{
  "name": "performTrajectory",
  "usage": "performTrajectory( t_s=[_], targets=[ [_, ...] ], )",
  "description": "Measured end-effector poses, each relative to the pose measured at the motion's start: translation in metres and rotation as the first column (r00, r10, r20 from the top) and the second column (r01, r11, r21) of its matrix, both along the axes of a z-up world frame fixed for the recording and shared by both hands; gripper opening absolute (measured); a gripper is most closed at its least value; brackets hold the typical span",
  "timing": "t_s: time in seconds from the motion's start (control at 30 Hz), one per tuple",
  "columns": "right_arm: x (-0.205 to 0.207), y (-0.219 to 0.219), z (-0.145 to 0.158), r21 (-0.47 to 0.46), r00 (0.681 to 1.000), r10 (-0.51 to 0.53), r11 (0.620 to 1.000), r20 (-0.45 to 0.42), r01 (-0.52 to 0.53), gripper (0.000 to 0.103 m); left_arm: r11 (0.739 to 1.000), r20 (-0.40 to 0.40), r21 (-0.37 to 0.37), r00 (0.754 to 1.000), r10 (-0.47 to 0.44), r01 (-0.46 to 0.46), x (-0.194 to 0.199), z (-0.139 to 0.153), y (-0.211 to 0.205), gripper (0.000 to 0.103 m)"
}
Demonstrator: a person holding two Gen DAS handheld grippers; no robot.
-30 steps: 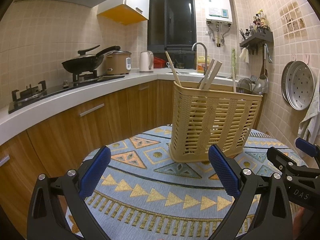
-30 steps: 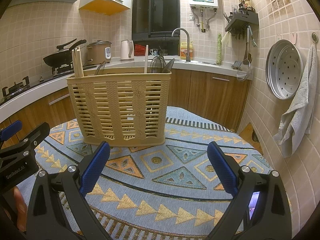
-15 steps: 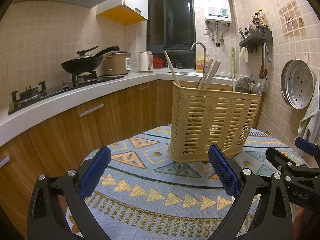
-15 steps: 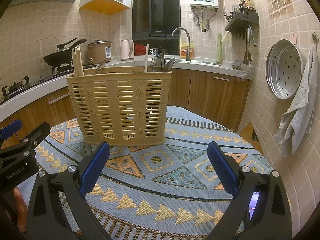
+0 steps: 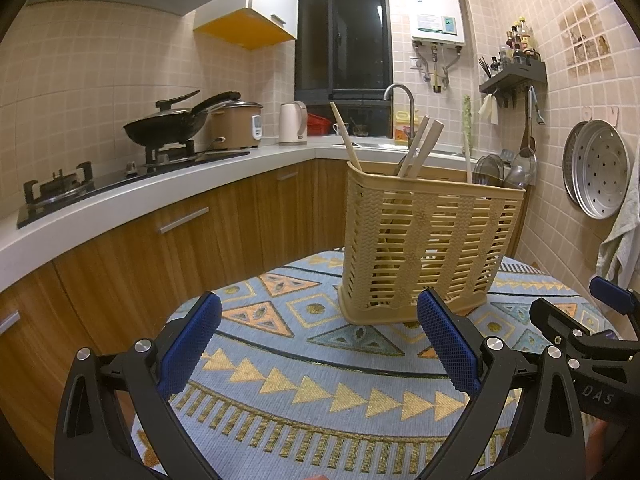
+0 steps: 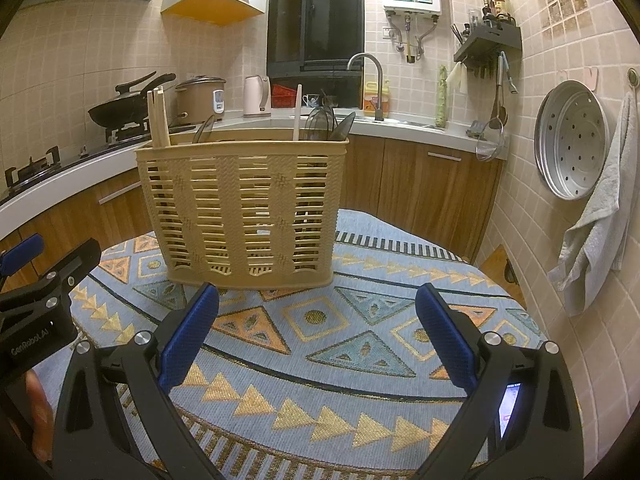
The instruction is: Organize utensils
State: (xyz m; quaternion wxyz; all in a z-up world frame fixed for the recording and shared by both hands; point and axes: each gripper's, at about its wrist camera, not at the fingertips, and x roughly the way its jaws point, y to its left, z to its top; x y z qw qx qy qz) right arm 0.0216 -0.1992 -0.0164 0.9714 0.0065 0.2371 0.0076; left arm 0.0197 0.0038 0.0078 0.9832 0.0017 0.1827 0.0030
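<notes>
Left wrist view
- Left gripper (image 5: 318,344): jaws spread wide and empty, blue ribbed pads (image 5: 188,350) hovering low over the patterned tablecloth (image 5: 304,384).
- Utensil basket (image 5: 428,248): a tan slatted plastic holder standing upright on the cloth, just beyond the pads and a little right of centre.
- Chopsticks (image 5: 420,144): pale wooden sticks leaning out of the near end of the basket, one stick (image 5: 346,136) slanting away from the rest.
- Right gripper (image 5: 600,316): enters from the right edge, beside the basket but not touching it.

Right wrist view
- Right gripper (image 6: 316,336): jaws held wide, nothing between them, poised above the cloth in front of the basket's broad side.
- Utensil basket (image 6: 244,212): upright, near the far-left part of the table; nothing lies loose on the cloth.
- Chopsticks (image 6: 157,122): standing bunched in the left compartment.
- Dark utensils (image 6: 328,122): translucent grey pieces, probably spoons, in the right compartment; a single pale stick (image 6: 297,114) stands beside them.
- Left gripper (image 6: 44,292): at the left edge, clear of the basket.

Handling, as a judgement
- Weight: basket and sticks look light; the tall basket could tip or slide if a utensil is pulled sideways.
- Surface: chopsticks are stiff, thin and smooth, so likely to slip or pivot in the pads.
- Where to grip: on the exposed upper shaft above the rim, pads across the stick, lifting straight up.
- Progress: everything seems to be housed already; possibly only the stray stick needs regrouping.
</notes>
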Motion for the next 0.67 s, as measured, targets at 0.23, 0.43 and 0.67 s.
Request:
performTrajectory(
  t_s=[0.23, 0.43, 0.67],
  targets=[
    [0.0023, -0.0014, -0.0008, 0.006, 1.0, 0.007, 1.0, -0.011, -0.007, 0.094, 1.0, 0.003, -0.003, 1.0, -0.003, 0.003, 0.0002, 0.0004, 0.002, 0.095],
    [0.003, -0.0032, -0.0008, 0.008, 1.0, 0.009, 1.0, -0.012, -0.009, 0.095, 1.0, 0.025, -0.015, 1.0, -0.017, 0.017, -0.0039, 0.0015, 0.0042, 0.096],
    [0.0041, -0.0041, -0.0014, 0.008, 1.0, 0.01, 1.0, -0.012, -0.01, 0.095, 1.0, 0.004, -0.013, 1.0, -0.026, 0.026, -0.0012, 0.0007, 0.003, 0.096]
  ],
)
